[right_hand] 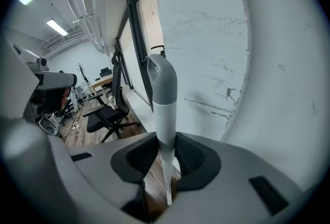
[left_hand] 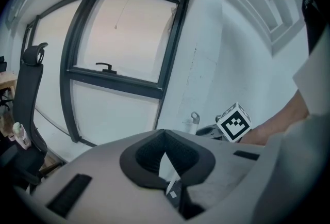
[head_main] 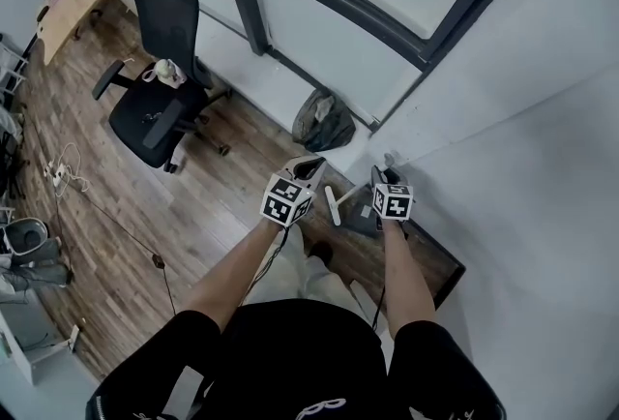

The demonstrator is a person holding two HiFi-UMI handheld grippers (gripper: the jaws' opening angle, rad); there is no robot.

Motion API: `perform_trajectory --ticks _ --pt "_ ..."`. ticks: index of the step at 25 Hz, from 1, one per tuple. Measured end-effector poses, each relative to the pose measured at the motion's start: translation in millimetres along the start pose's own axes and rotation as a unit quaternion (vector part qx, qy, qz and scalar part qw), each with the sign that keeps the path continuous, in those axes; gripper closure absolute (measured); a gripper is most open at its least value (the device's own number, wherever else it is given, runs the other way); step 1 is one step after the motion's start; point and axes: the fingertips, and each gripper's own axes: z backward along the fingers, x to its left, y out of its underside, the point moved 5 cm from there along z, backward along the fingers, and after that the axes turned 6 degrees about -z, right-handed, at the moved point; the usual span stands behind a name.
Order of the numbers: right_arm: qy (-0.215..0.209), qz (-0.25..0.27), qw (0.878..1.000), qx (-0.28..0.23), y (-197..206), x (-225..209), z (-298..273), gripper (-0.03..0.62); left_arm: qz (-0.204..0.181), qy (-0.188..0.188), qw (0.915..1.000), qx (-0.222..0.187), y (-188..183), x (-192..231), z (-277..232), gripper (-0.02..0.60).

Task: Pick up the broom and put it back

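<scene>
The right claw (right_hand: 166,148) clamps the broom (right_hand: 163,89) by its upright handle beside the wall (right_hand: 206,37), with the closed, empty left claw (left_hand: 165,138) just left.

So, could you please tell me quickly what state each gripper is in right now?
The left gripper is closed, with nothing between its jaws.
The right gripper is closed on the broom handle.

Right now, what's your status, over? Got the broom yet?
Right gripper shut on broom handle. Left gripper shut, empty. Wall close beside; office chair stands well apart.
</scene>
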Motion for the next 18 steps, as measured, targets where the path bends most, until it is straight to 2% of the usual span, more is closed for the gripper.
perform_trajectory --ticks 18 --pt "-0.045 0.068 0.997 0.005 33.0 59.3 40.0 0.48 0.008 -0.05 0.9986 -0.017 10.6 -8.0 54.1 0.565"
